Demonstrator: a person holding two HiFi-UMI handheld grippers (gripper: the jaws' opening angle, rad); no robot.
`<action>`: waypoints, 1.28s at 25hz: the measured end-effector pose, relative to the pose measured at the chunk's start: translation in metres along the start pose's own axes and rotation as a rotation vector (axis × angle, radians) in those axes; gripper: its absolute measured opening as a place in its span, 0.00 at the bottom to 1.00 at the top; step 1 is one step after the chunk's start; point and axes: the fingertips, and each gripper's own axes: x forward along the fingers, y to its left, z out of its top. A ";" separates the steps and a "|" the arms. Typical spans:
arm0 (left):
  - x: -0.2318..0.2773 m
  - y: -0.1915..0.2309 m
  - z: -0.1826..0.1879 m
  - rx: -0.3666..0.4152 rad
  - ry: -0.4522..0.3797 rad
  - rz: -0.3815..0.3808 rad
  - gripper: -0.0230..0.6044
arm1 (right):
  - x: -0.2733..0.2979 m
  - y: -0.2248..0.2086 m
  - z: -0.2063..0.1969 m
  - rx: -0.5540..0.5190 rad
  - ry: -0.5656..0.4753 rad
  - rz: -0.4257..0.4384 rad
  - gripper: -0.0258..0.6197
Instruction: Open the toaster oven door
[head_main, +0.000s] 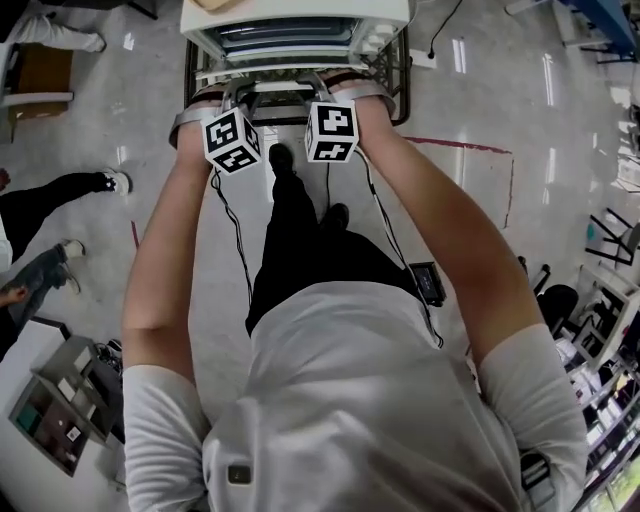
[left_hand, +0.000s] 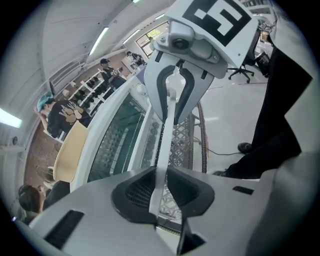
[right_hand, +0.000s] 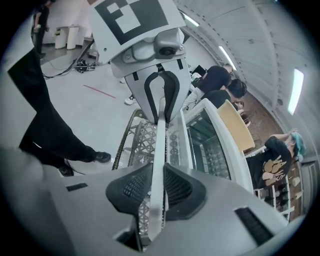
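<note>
At the top centre of the head view sat the oven (head_main: 300, 20) on its wire stand (head_main: 398, 80), and both my claws were on its front bar. My left claw (left_hand: 162, 187) had its pads pressed tight on the handle (left_hand: 167, 135), a thin pale bar. My right claw (right_hand: 159, 187) pinched the same bar further along. The glass door (left_hand: 117, 140) lay just beside the bar, toward the left of the left gripper view. How far it had tipped I could not tell.

The bar looked slim and smooth, so I judged the pads could slide off under a hard pull. Uneven pulls from my two claws might rack the door on its hinge. The oven looked light, and a tug straight outward instead of along the door's arc could drag it toward the stand's edge. My cords (head_main: 236, 240) hung close and could catch.

I could read no brand or label on the oven. The only marks were black-and-white squares on my cubes (head_main: 232, 140), patterns rather than words.
</note>
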 end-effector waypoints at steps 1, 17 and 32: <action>0.001 -0.004 0.000 0.010 0.011 0.012 0.18 | 0.000 0.003 -0.001 -0.006 -0.003 -0.007 0.17; 0.022 -0.051 -0.017 0.130 0.006 0.206 0.17 | 0.023 0.050 -0.006 -0.088 0.001 -0.159 0.17; 0.069 -0.116 -0.030 0.119 -0.077 0.282 0.18 | 0.063 0.114 -0.038 -0.081 0.009 -0.366 0.17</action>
